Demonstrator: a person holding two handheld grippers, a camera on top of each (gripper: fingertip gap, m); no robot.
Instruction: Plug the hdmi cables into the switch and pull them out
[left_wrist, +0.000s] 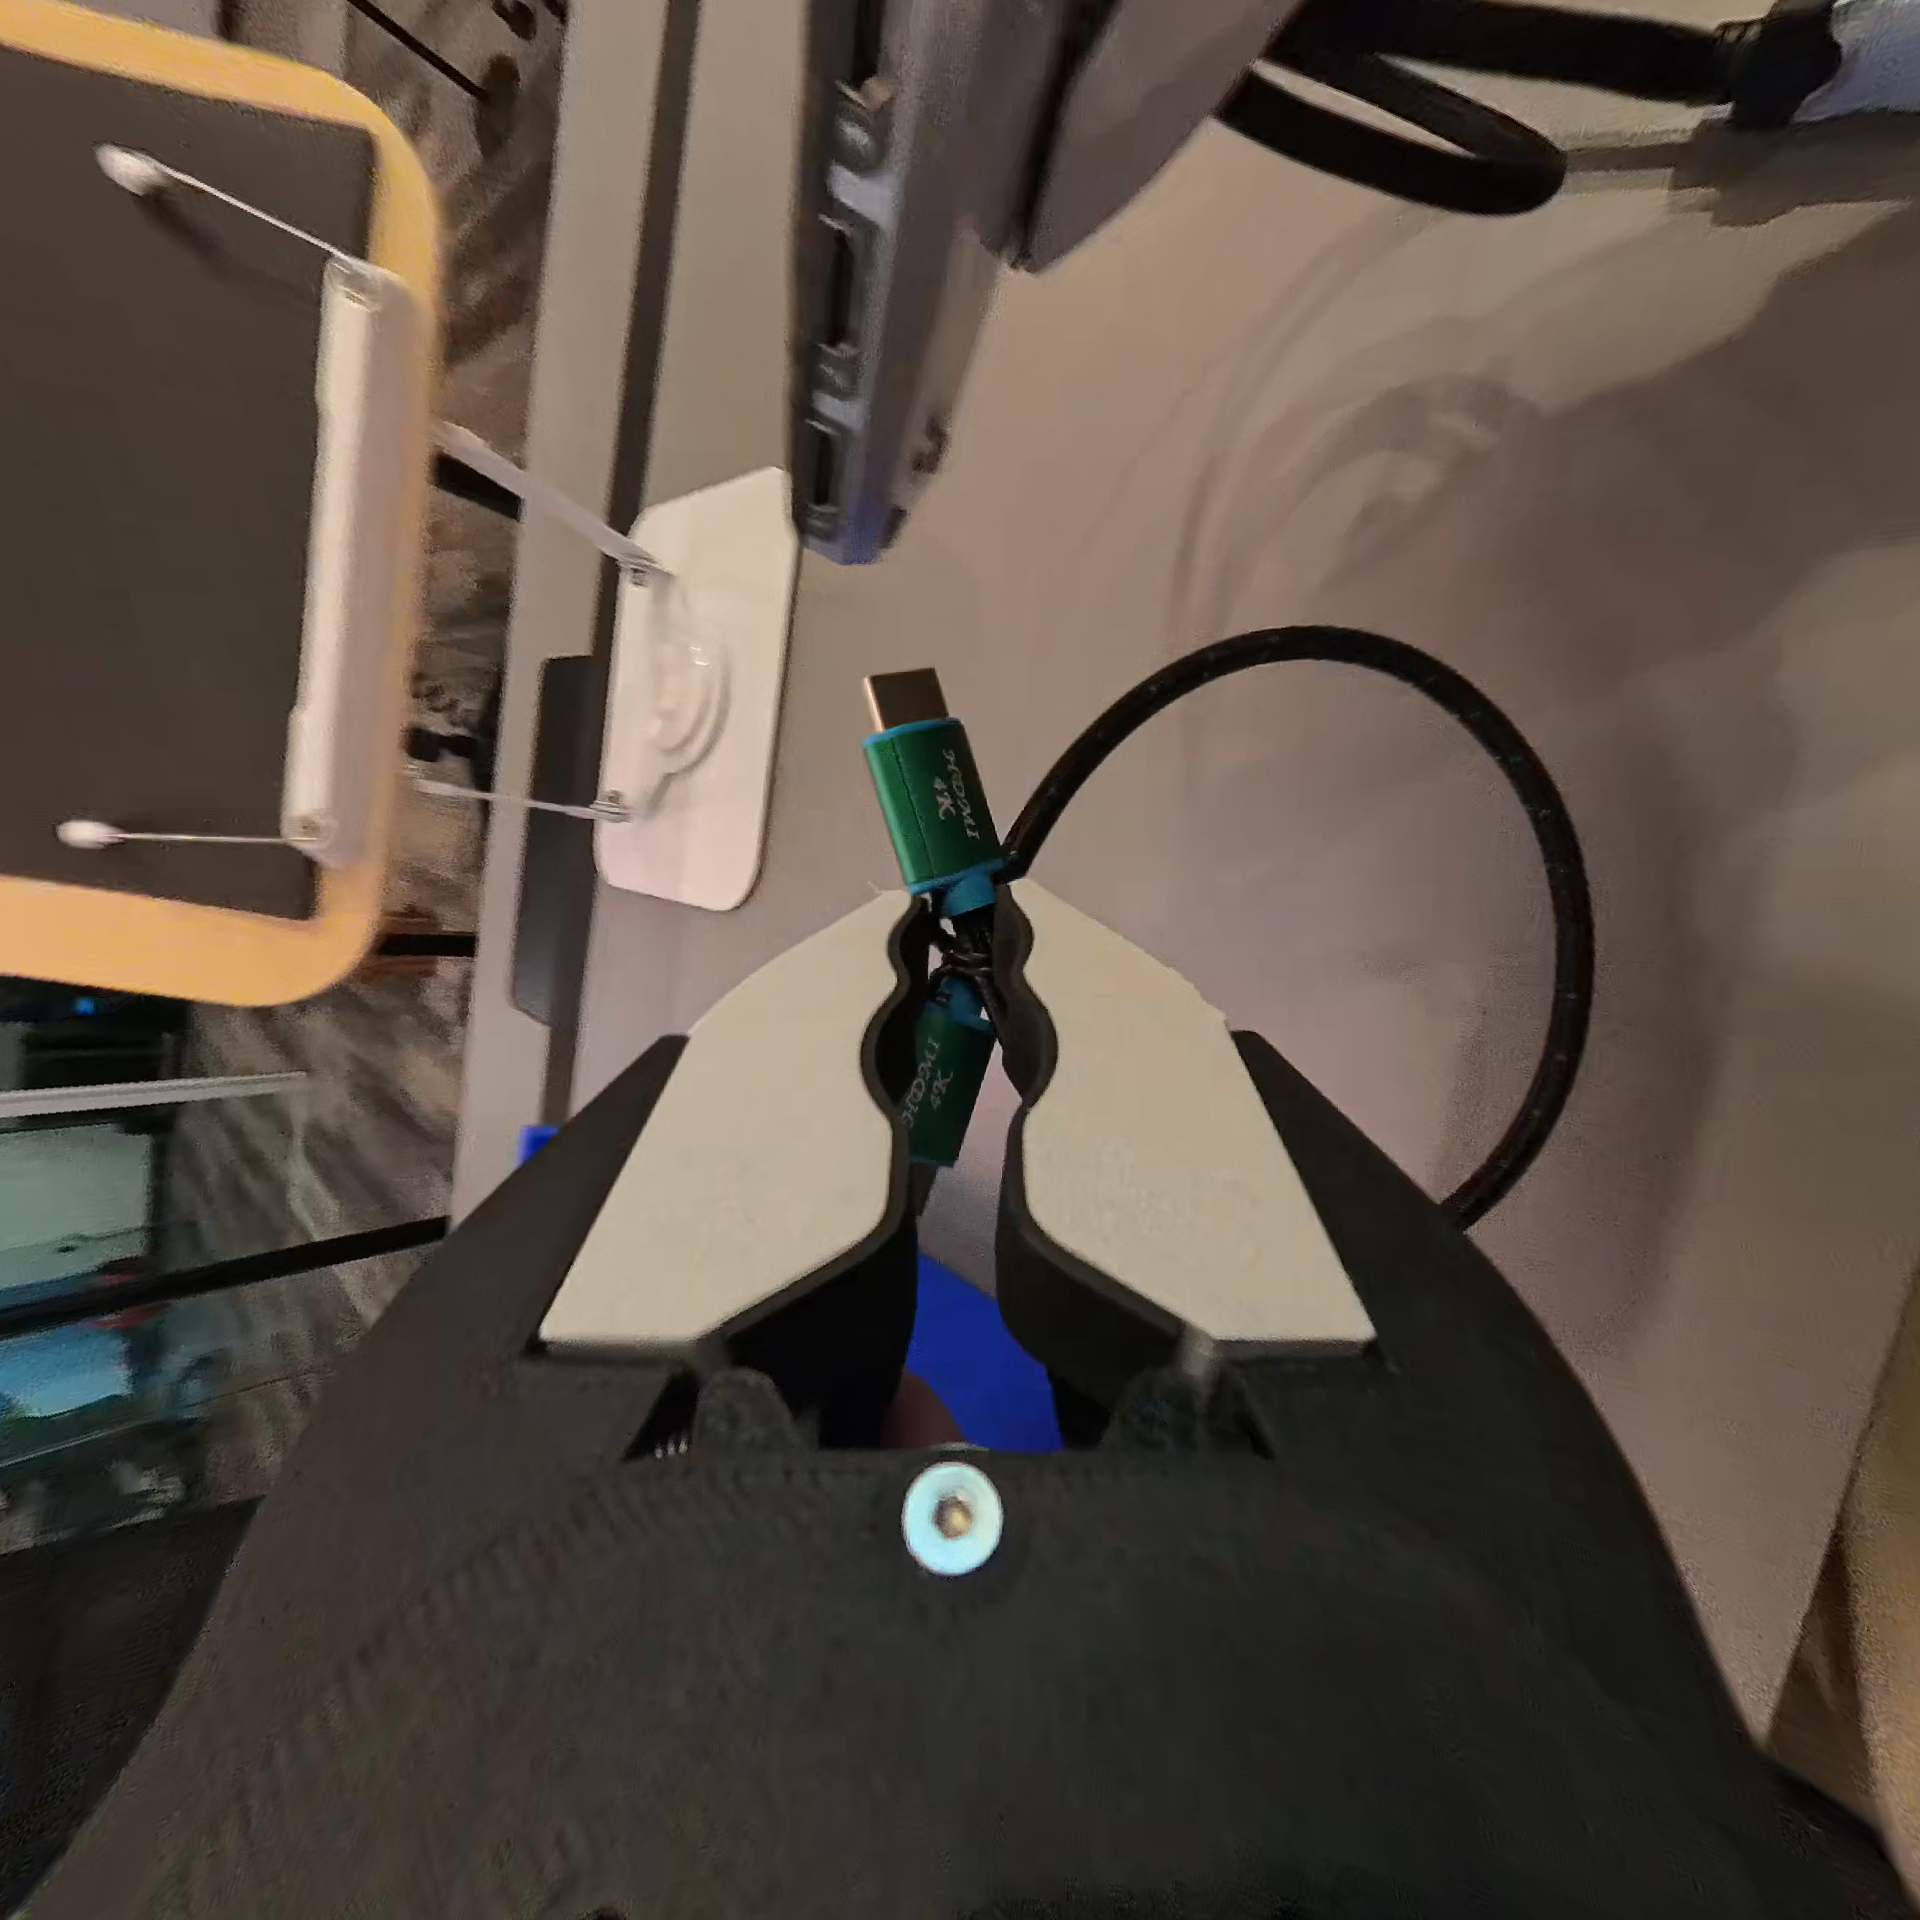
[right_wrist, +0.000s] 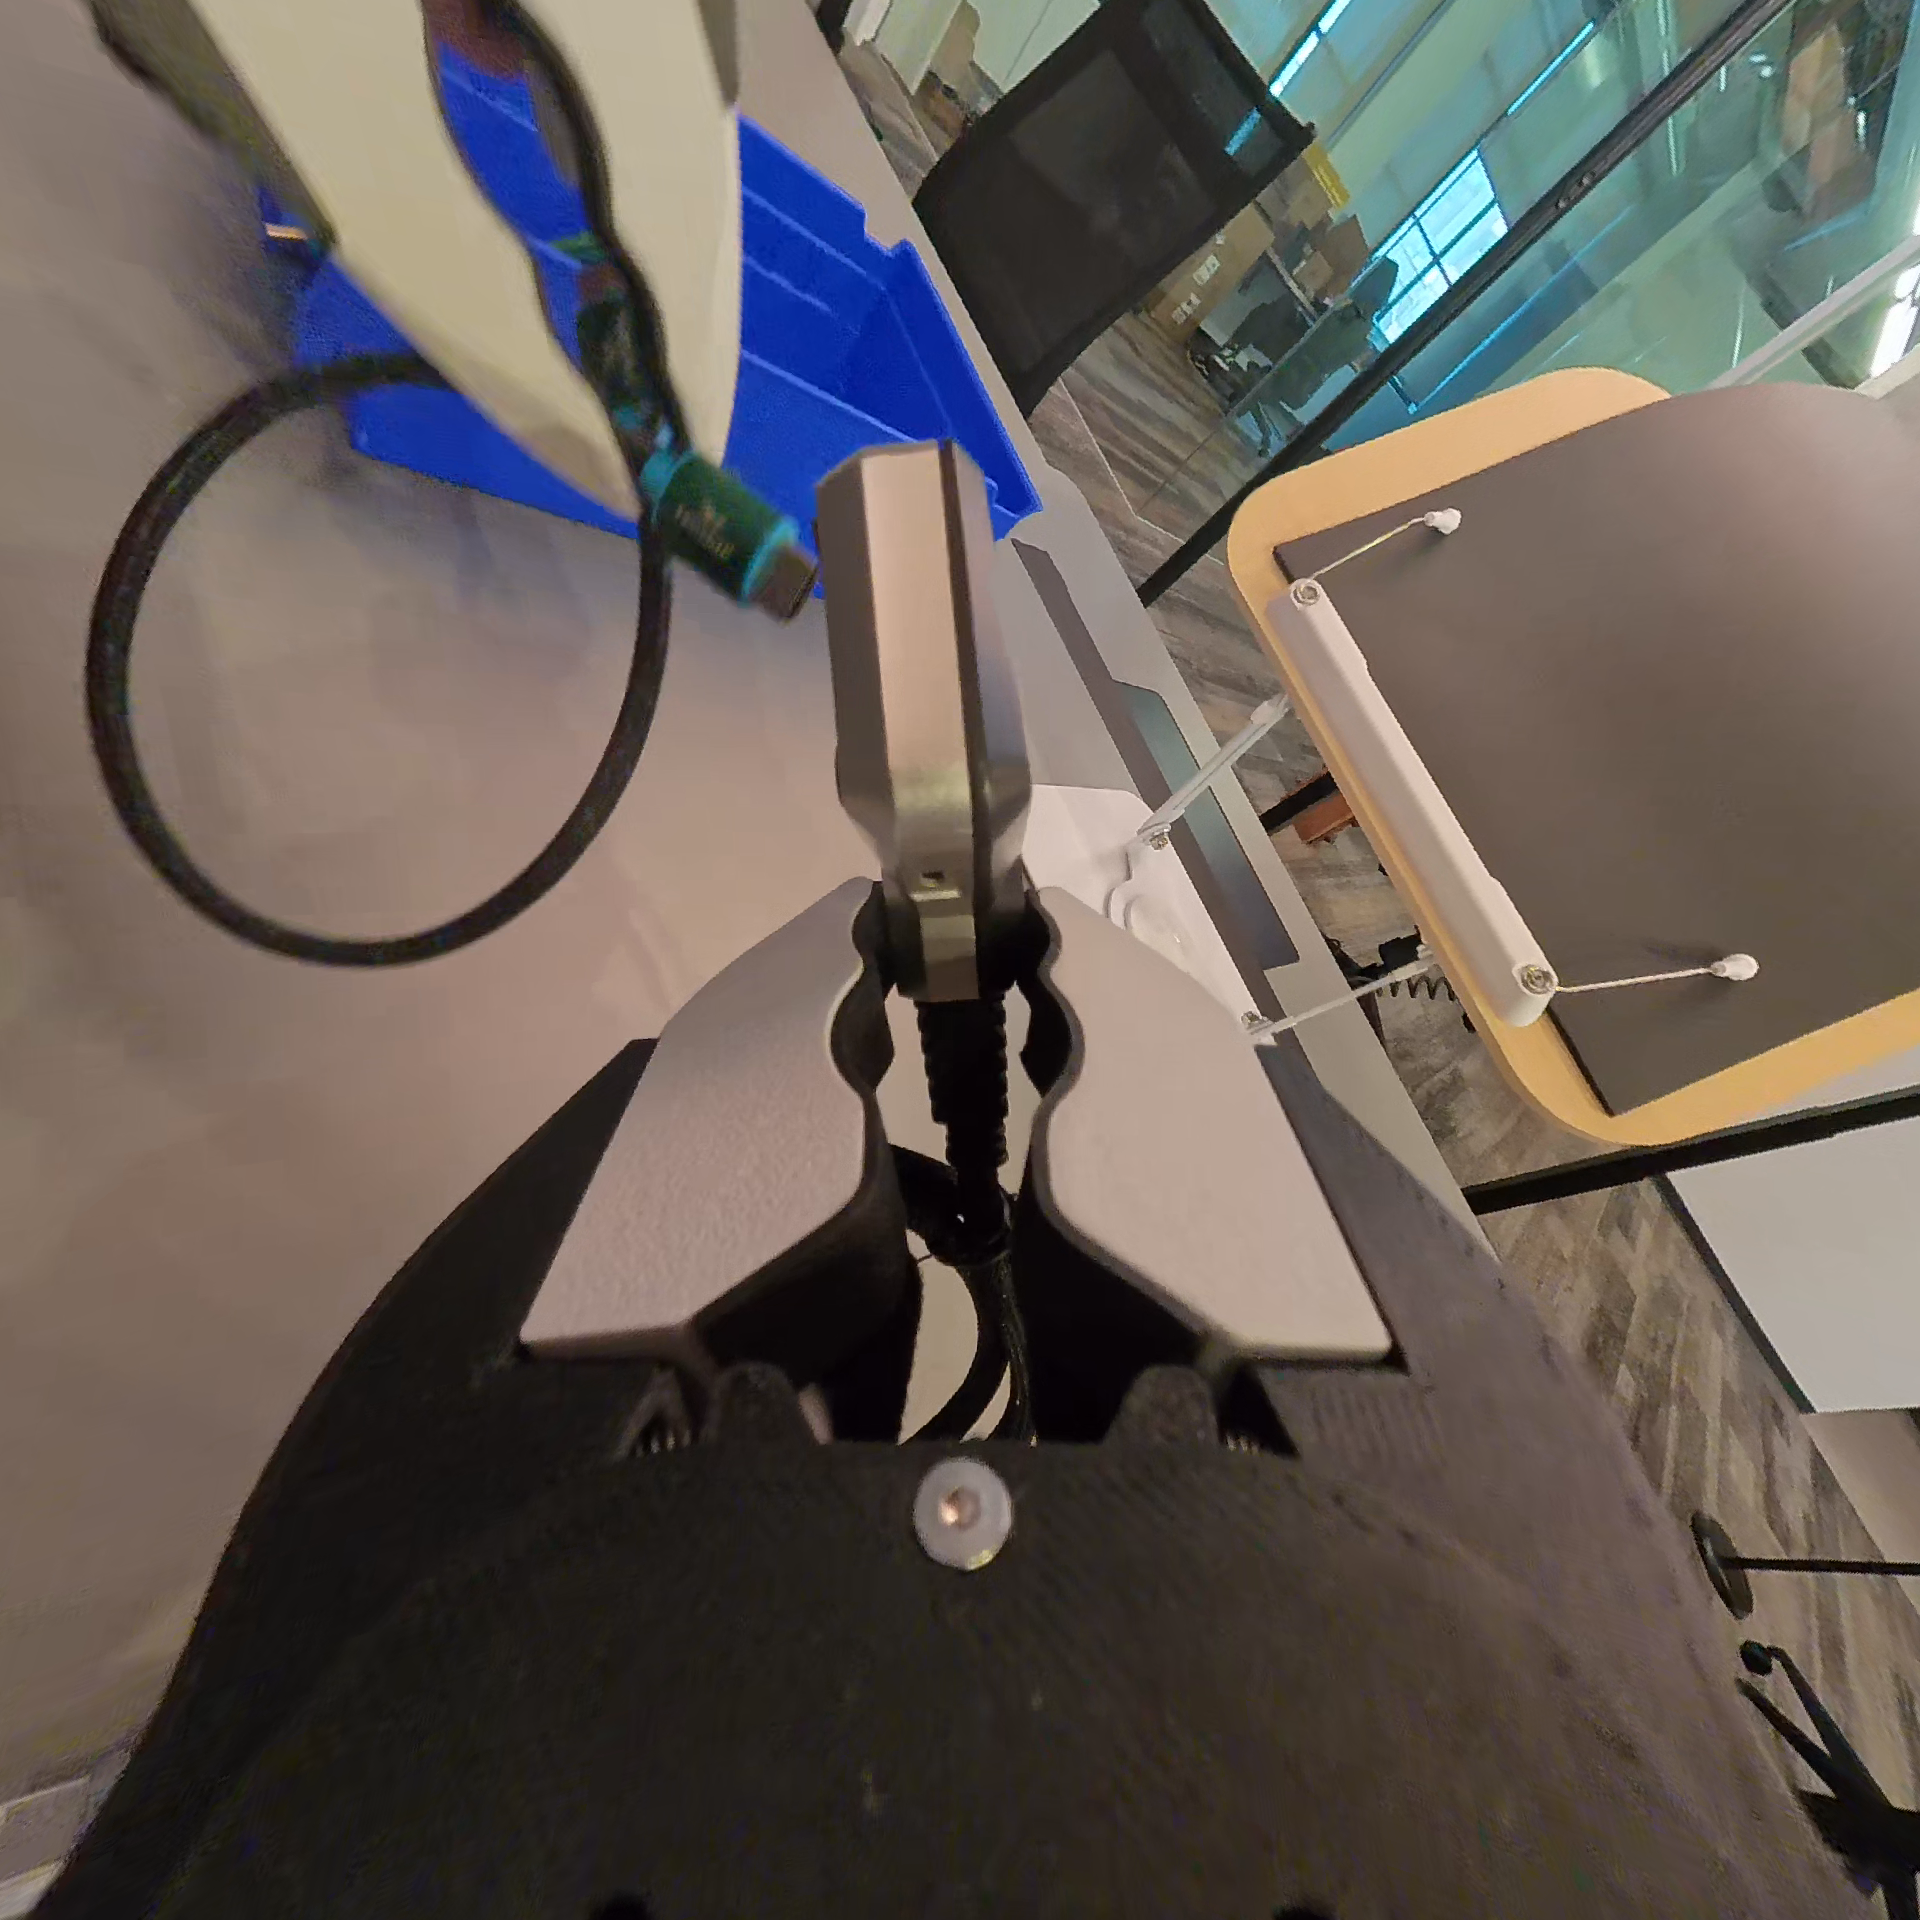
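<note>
My left gripper (left_wrist: 951, 904) is shut on the neck of a green HDMI cable plug (left_wrist: 930, 810). The plug's metal tip points at the port edge of the grey switch (left_wrist: 883, 291), a short gap away. A second green plug (left_wrist: 940, 1081) sits between the fingers further back. The black braided cable (left_wrist: 1558, 883) loops to the right. My right gripper (right_wrist: 951, 925) is shut on the lower end of the switch (right_wrist: 914, 675) and holds it upright above the table. The left gripper (right_wrist: 655, 468) shows in the right wrist view with the plug (right_wrist: 727, 530) just left of the switch.
A blue bin (right_wrist: 831, 312) stands on the grey table (right_wrist: 364, 727) behind the left gripper. A white plate (left_wrist: 707, 707) lies near the table edge. Beyond the edge is a dark panel with a tan rim (right_wrist: 1621, 727), also in the left wrist view (left_wrist: 187, 520). The tips of one gripper are about 11 centimeters away from the tips of the other.
</note>
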